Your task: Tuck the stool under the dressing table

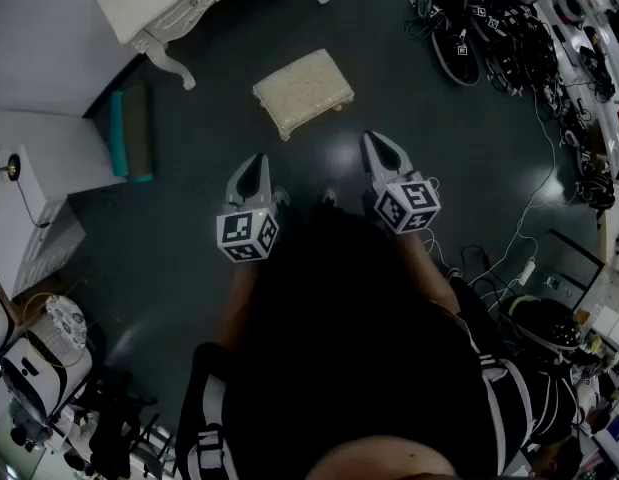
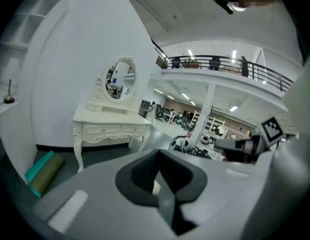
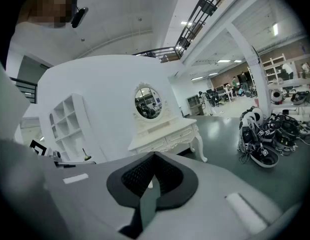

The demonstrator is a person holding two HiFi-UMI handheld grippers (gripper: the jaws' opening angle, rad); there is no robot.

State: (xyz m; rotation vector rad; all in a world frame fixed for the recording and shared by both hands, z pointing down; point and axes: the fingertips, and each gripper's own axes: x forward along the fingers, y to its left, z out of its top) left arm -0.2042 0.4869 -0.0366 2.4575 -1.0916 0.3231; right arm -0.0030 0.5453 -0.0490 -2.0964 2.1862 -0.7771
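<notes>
Head view, stool (image 1: 303, 86) fwd of R hand-held gripper (image 1: 375, 143)

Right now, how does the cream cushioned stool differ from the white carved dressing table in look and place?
The cream cushioned stool has a soft textured top; the white carved dressing table has a hard smooth top with drawers beneath. The stool stands out on the open floor; the table stands against the wall. The stool is far smaller. Both are pale.
</notes>
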